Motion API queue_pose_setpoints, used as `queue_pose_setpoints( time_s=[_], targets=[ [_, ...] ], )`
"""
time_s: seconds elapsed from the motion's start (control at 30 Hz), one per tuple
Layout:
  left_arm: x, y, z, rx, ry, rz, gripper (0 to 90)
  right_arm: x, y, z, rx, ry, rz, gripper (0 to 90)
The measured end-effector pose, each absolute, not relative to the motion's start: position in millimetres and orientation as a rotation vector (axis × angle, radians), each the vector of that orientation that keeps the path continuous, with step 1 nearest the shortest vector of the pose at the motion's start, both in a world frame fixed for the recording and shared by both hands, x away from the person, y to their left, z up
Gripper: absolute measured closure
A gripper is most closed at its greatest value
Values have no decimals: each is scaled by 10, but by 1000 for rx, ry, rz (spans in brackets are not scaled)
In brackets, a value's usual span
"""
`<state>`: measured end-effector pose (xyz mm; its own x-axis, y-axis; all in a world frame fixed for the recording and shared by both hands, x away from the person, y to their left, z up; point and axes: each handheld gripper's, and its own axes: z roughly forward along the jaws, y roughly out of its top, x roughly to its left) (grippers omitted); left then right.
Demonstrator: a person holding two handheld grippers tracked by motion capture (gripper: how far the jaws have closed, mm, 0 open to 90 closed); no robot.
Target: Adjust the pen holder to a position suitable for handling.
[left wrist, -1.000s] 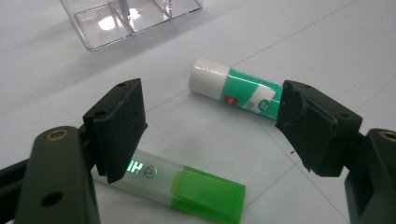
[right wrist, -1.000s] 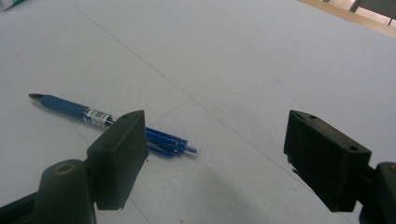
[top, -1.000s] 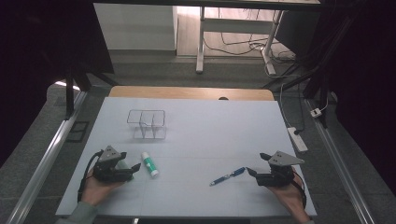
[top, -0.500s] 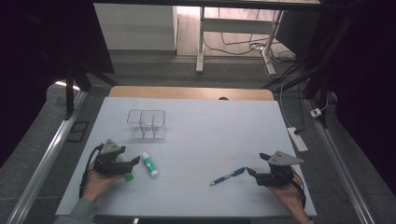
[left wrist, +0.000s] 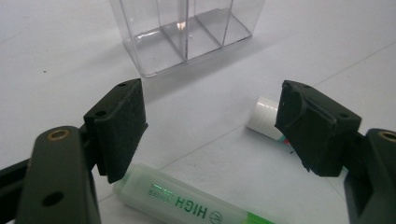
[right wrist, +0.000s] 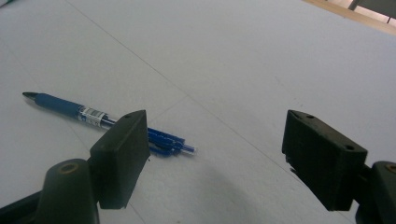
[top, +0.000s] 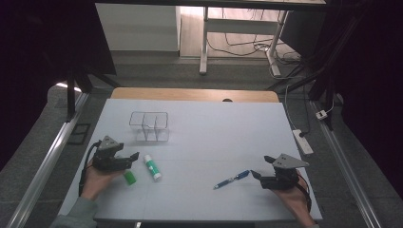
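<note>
at the near edge of the white table (top: 209,142) two hands come in from below, each one holding a gripper; the left gripper (top: 132,158) stands at the near left with its jaws spread apart and nothing between them; in the left gripper view a green highlighter (left wrist: 187,205) lies flat on the table just under and in front of these jaws, close to the left jaw, and i cannot tell if it touches it; in the high view the same highlighter (top: 129,177) lies just beside the gripper, on its near side; a little farther to the right is a white glue stick (top: 153,167) with a green label, lying flat, near the highlighter but apart from it; the right gripper (top: 261,166) is at the near right, its jaws also released and holding nothing; a blue pen (top: 231,179) lies flat just to the left of it, its clip end toward the gripper; in the right gripper view the pen (right wrist: 70,108) is partly hidden behind the left jaw, not between the jaws; farther back, behind the left gripper, a clear plastic organiser (top: 149,126) with compartments stands upright on the table; beyond the table is a grey floor with cables.
</note>
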<state>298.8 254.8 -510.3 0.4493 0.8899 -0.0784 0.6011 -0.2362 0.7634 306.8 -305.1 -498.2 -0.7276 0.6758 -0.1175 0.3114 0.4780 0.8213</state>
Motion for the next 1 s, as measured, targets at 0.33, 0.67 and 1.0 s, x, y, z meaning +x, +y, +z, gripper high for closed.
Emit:
queue_pose_setpoints(
  time_s=[0.33,0.67,1.0],
  targets=[
    [3108,2689,-5035,1909,1292,510,250,3077,-3065,-4991,832,2300,1153,230],
    [3262,2816,-5031,1878,1327,509,297,3080,-3063,-4991,832,2299,1152,231],
    [3446,2874,-5016,1883,1349,517,376,3103,-3073,-4999,848,2291,1160,234]
  ],
)
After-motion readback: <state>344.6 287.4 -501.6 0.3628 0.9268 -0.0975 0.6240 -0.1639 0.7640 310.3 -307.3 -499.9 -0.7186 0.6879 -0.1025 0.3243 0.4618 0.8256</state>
